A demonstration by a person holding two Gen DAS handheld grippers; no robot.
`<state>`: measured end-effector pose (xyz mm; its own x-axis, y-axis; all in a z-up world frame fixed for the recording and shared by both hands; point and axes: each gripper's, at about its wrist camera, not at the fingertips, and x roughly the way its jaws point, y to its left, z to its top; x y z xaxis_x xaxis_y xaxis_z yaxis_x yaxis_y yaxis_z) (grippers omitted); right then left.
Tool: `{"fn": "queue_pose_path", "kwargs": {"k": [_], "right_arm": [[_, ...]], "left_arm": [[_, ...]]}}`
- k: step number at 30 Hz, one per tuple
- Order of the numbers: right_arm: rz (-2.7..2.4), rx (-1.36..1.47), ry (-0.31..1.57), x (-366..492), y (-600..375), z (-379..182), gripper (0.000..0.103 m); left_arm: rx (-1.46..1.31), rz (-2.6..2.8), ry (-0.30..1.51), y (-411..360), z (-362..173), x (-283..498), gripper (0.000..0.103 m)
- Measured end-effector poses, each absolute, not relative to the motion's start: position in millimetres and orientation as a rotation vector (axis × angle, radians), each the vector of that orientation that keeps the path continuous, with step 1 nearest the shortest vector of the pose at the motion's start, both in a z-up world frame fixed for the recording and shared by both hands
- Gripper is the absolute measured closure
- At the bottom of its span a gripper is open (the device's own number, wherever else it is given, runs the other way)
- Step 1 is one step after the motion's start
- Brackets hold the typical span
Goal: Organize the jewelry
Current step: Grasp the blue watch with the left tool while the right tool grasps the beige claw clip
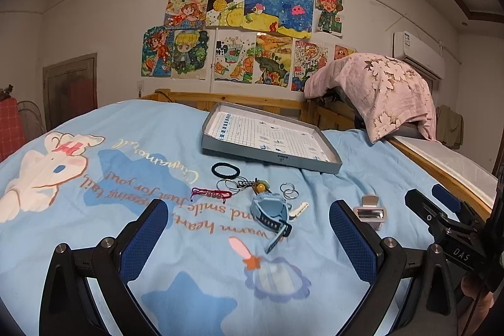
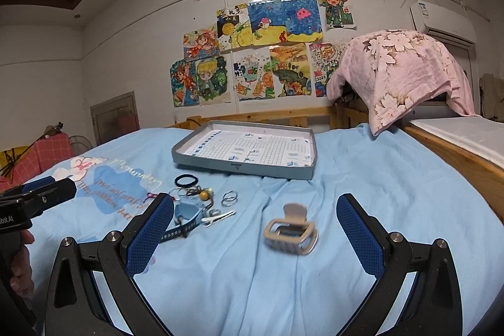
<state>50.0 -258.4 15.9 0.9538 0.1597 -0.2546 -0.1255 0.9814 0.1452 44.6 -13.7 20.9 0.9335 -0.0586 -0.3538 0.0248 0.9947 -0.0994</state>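
On the bed [image 1: 362,153], blue sheet, jewelry is lying loose in front of a grey tray [image 1: 239,155].

Left view is showing the whole cluster between the left tongs [image 1: 249,235]: black hair tie [image 1: 225,170], red cord bracelet [image 1: 211,193], key rings [image 1: 288,190], blue watch [image 1: 270,210], white clip [image 1: 299,210] touching the watch. Right view is hiding part of that: a pad of the right tongs [image 2: 255,232] is covering the bracelet and the watch's left edge.

Right view is framing the beige claw clip [image 2: 291,229] between its pads, blurred, apart from the cluster. Left view is putting it just right of the left tongs' right pad.

Both tongs are sitting spread wide, gripping nothing. Each view is catching the other tool at its edge, with a bit of hand.

Tray is holding only a printed grid sheet; no jewelry inside. Pink floral cloth [image 2: 406,74] is draped behind right, drawings [image 1: 239,33] on the wall.
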Motion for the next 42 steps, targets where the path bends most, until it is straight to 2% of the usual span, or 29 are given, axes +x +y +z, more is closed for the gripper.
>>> {"fn": "queue_pose_path", "kwargs": {"k": [20,30,32,37,42], "right_arm": [[0.103,0.160,0.307,128.8,-267.2,27.1,0.001],[0.053,0.141,0.410,149.7,-268.4,4.2,0.001],[0.055,0.137,0.457,153.4,-270.6,-3.0,0.001],[0.132,0.147,0.527,154.8,-271.0,-17.7,0.001],[0.202,0.119,0.564,158.1,-263.5,-27.4,0.005]], "left_arm": [[-0.159,-0.053,0.424,-10.9,24.3,132.1,0.000],[-0.153,-0.121,0.587,-19.0,-14.9,160.4,0.000],[-0.147,-0.156,0.609,-20.5,-23.1,161.2,0.003],[-0.113,-0.247,0.668,-31.6,-37.5,164.9,0.029],[-0.109,-0.305,0.731,-37.5,-47.6,175.8,0.039]]}}
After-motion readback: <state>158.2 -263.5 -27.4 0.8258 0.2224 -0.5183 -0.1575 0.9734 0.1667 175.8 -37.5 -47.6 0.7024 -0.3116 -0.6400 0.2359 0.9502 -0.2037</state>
